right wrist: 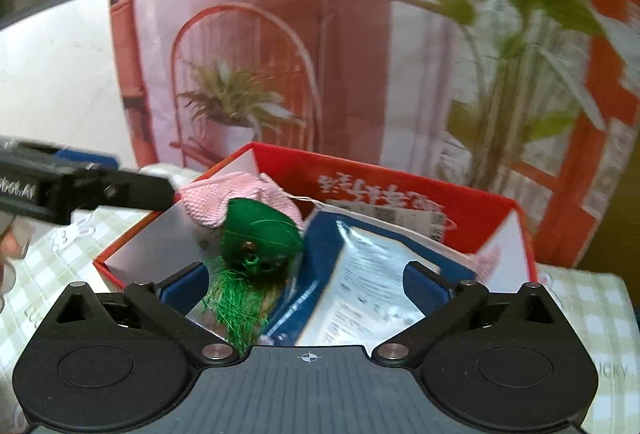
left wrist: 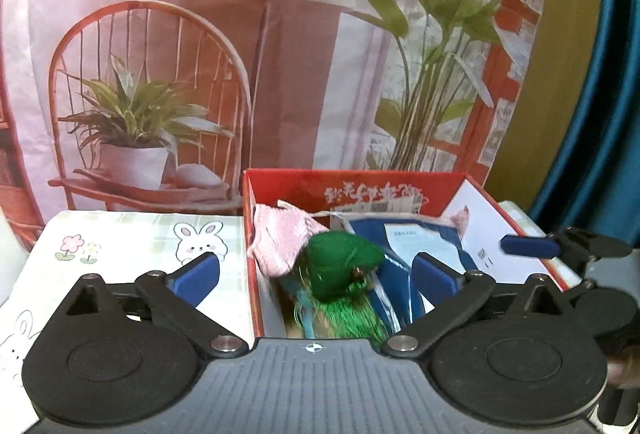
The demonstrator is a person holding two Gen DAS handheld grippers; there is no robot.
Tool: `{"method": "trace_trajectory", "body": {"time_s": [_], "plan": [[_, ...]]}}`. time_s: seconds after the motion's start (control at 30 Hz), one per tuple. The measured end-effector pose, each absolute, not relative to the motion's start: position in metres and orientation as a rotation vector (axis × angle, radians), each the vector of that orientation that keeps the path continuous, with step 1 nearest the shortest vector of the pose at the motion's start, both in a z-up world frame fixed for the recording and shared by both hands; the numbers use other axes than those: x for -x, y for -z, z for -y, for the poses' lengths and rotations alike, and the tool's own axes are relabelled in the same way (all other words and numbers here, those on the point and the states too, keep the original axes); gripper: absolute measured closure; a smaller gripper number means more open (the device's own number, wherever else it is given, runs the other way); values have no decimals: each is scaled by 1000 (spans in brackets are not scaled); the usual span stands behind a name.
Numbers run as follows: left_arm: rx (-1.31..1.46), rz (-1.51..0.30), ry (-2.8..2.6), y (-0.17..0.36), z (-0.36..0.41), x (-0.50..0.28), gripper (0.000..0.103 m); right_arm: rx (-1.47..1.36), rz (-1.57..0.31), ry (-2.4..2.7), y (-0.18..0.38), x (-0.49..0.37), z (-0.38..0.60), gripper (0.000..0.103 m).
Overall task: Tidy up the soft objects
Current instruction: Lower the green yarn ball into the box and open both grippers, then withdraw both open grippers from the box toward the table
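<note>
A red cardboard box (left wrist: 360,180) (right wrist: 404,178) stands on the table and holds a pink knitted piece (left wrist: 280,238) (right wrist: 224,198), a green stuffed ornament with a green tassel (left wrist: 340,266) (right wrist: 256,238) and a blue plastic-wrapped packet (left wrist: 408,246) (right wrist: 360,274). My left gripper (left wrist: 316,274) is open and empty, its fingers straddling the box's left wall above the green ornament. My right gripper (right wrist: 306,284) is open and empty over the box's near edge. The right gripper's finger (left wrist: 528,246) shows at the box's right side in the left wrist view. The left gripper (right wrist: 84,186) shows at left in the right wrist view.
The table carries a pale green checked cloth with bunny and flower prints (left wrist: 140,246) (right wrist: 584,314). A printed backdrop of a chair, lamp and plants (left wrist: 240,74) (right wrist: 320,54) hangs right behind the box. A blue curtain (left wrist: 612,94) hangs at far right.
</note>
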State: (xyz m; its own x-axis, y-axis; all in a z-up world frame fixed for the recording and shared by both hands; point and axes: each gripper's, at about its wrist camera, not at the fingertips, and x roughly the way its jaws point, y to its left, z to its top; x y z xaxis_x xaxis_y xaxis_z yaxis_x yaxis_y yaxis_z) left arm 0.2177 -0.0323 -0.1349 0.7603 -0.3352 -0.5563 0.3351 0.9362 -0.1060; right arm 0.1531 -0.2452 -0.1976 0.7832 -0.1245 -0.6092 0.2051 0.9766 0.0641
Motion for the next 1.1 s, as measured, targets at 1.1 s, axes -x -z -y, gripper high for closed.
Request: {"method": "trace_trajectory", "body": {"time_s": [1.1], "plan": [[91,-627,260,179,1,-133,0,-296,-574,326,224,-46,223,1]]}}
